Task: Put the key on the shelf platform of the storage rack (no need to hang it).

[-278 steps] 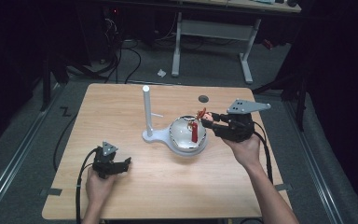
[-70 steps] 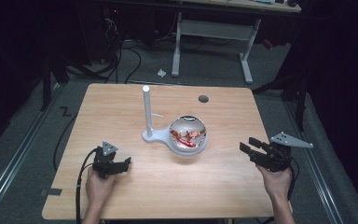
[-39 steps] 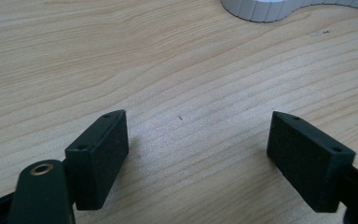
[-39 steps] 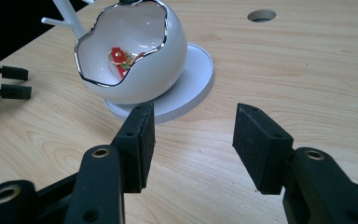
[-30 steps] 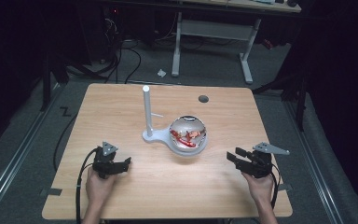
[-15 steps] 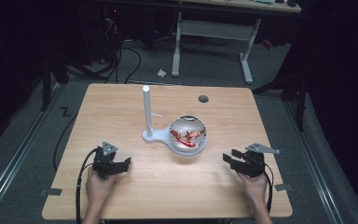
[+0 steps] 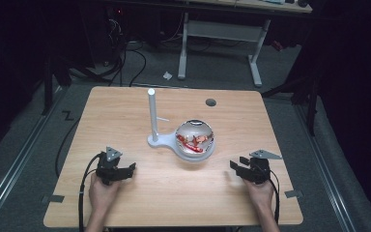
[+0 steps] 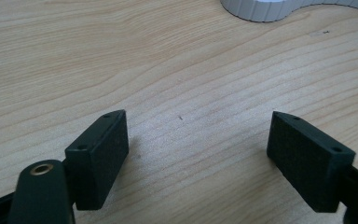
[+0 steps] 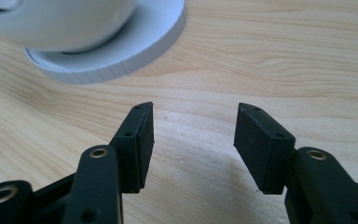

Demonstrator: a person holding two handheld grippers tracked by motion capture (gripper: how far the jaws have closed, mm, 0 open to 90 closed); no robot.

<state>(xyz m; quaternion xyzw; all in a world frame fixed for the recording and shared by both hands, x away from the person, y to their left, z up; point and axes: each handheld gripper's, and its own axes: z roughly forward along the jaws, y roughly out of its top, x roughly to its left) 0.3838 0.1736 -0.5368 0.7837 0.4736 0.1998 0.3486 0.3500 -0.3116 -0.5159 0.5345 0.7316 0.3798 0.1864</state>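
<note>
— Moved since before: right claw (image 7: pixel 236 166) down from beside the bowl to the worktop (image 7: pixel 174 193) near its right edge, jaws just opened a little wider, nothing between them. Left claw (image 7: pixel 128 169) unmoved.

— Seen from above: glass bowl (image 7: pixel 195 139) with red pieces (image 7: pixel 192 141) sitting on the white stand (image 7: pixel 160 141), mid-worktop, between both claws and apart from each. Any risk?

— Small one. Along the left claw (image 8: pixel 196 140): jaws wide apart, bare wood between, stand's base (image 8: pixel 261 9) far ahead. Nothing to snag.

— And along the right claw (image 9: pixel 193 135)?

— Jaws apart and empty, bowl (image 9: pixel 60 18) and base rim (image 9: pixel 135 46) close ahead. Sliding forward carelessly could nudge the base and tip out the round bowl.
</note>
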